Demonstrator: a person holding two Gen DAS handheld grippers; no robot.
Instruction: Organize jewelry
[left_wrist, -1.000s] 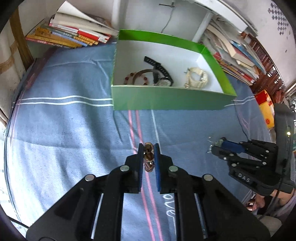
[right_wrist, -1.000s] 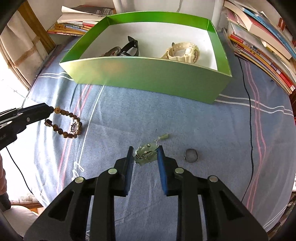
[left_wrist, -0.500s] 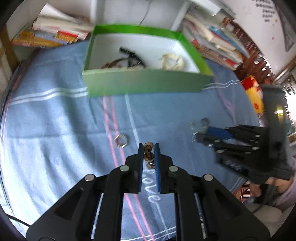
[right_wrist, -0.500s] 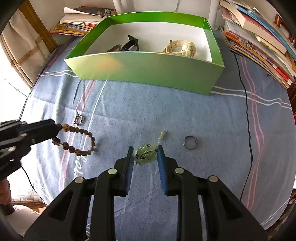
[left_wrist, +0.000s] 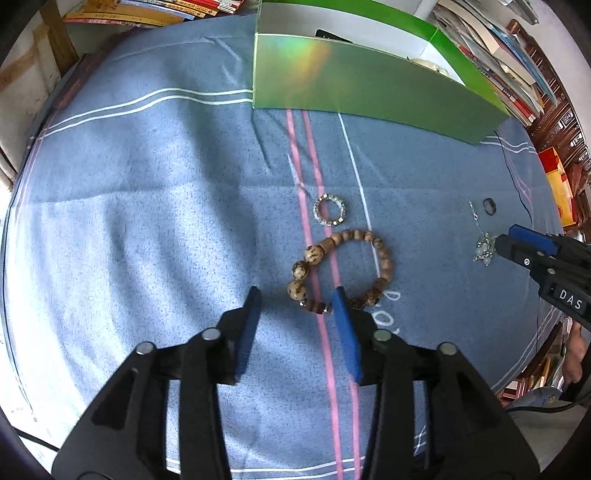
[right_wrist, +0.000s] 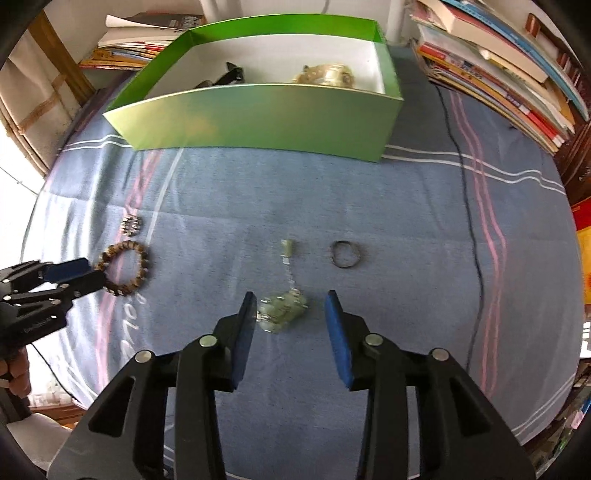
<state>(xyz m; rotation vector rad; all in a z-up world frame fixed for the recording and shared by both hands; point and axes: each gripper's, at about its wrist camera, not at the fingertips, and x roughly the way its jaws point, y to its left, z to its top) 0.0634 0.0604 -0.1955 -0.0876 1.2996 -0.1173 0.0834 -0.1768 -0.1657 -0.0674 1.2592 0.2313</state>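
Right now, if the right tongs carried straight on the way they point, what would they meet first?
Probably the pale green pendant piece lying on the blue cloth, between the opening jaws of the right tongs and near the left pad; depth is hard to judge.

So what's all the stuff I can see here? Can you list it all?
bead bracelet: one, brown, flat on the cloth just ahead of the left tool
sparkly ring: one, silver, on the cloth just beyond the bracelet
pale green charm piece: one, green and silver, on the cloth between the right tool's fingers
dark ring: one, black, on the cloth, right of the charm piece
green box: one, green outside and white inside, at the far side of the cloth
cream watch: one, inside the box
black watch: one, inside the box, mostly hidden
blue cloth: one, blue with white and pink stripes
books: several stacks, mixed colours, around the far edges
left tool: black with blue pads, jaws opening
right tool: black with blue pads, jaws opening
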